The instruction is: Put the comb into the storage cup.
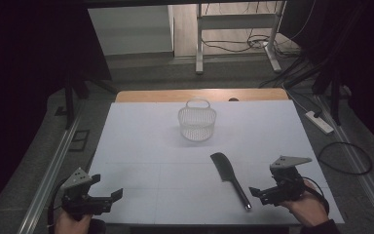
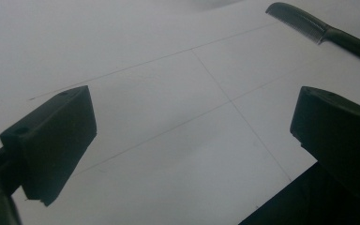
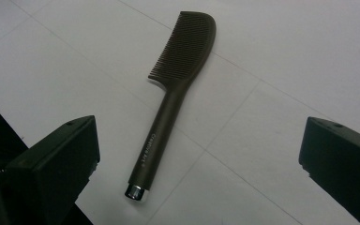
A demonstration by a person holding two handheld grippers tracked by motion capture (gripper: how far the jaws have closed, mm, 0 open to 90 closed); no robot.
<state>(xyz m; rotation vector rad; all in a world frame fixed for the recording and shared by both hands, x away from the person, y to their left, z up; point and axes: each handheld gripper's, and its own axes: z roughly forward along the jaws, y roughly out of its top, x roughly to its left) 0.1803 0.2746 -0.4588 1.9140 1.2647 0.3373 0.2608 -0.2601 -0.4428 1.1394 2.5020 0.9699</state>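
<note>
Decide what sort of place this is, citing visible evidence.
Probably a lab or recording workspace: a white-covered wooden table under dark curtains, loose black cables and a white power strip on grey flooring.

Small pale print along comb (image 3: 168, 101) handle, too blurred to read.

High view: fixed above the near edge, looking forward and down over the whole desk (image 1: 141, 146).
Left tool view: low, close to the surface, angled toward the comb (image 2: 328, 30).
Right tool view: close, facing the comb.
Shared: comb, white surface.
</note>
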